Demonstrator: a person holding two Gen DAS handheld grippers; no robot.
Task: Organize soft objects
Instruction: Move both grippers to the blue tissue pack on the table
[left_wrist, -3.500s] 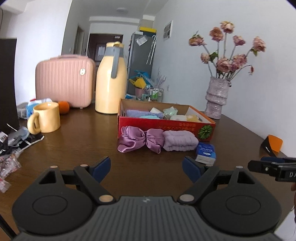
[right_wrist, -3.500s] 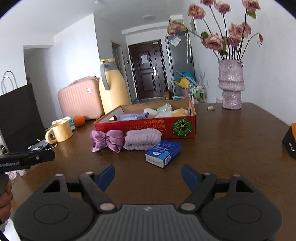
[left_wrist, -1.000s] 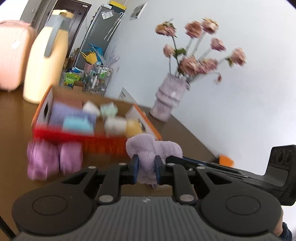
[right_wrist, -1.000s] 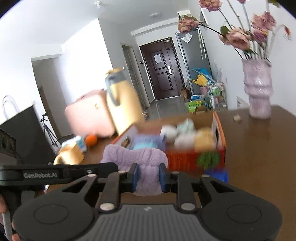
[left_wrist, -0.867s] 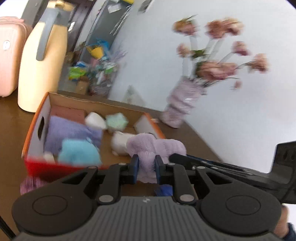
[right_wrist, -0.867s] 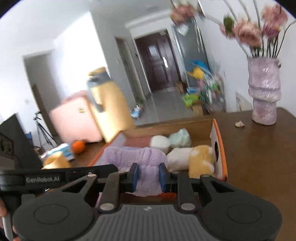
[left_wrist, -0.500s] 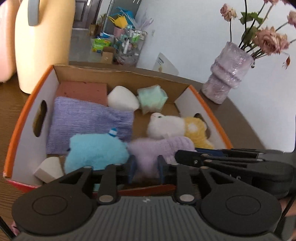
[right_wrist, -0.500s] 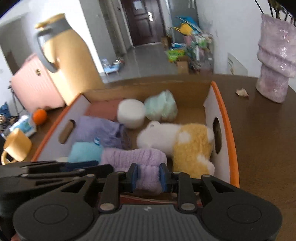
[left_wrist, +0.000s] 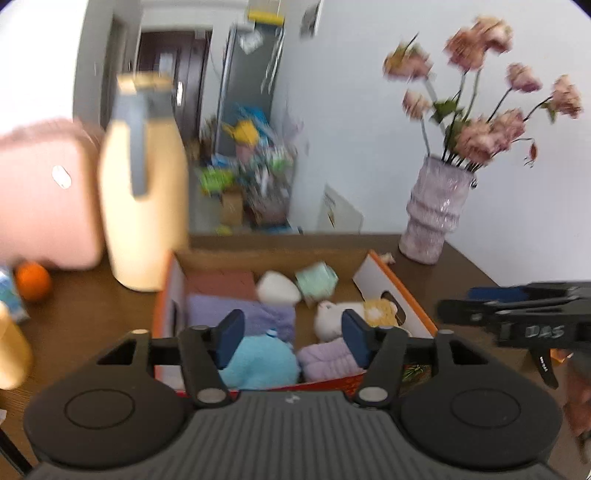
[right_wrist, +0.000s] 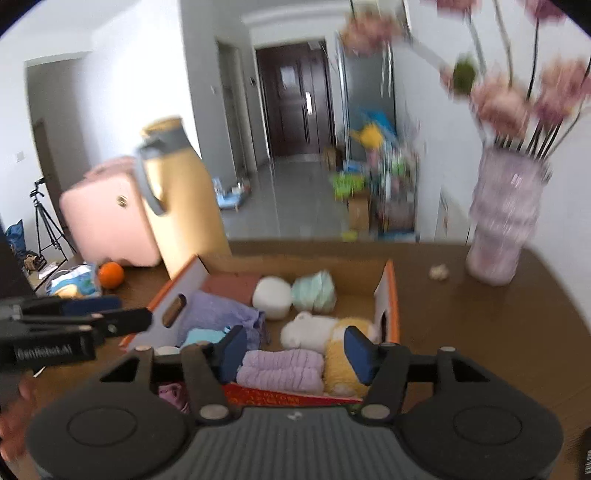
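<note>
A red and orange cardboard box (left_wrist: 400, 293) (right_wrist: 392, 295) holds several soft things. The lilac rolled towel (left_wrist: 327, 360) (right_wrist: 282, 369) lies at its front, between a blue plush (left_wrist: 258, 360) and a white and yellow plush (right_wrist: 332, 341). My left gripper (left_wrist: 293, 339) hovers just above the box's near edge, its jaws opening and the pads clear of the towel. My right gripper (right_wrist: 295, 349) does the same beside it, jaws opening with nothing pressed between them. A purple satin bow (right_wrist: 171, 393) lies outside the box, in front of it.
A tall yellow jug (left_wrist: 144, 206) and a pink case (left_wrist: 44, 199) stand behind the box on the left, with an orange (left_wrist: 33, 282) and a yellow mug (left_wrist: 11, 354). A lilac vase of flowers (left_wrist: 437, 218) stands at the back right on the brown table.
Both grippers carried the lilac towel over the box, set it down at the front and let go. They have since drawn back and up with the jaws spreading.
</note>
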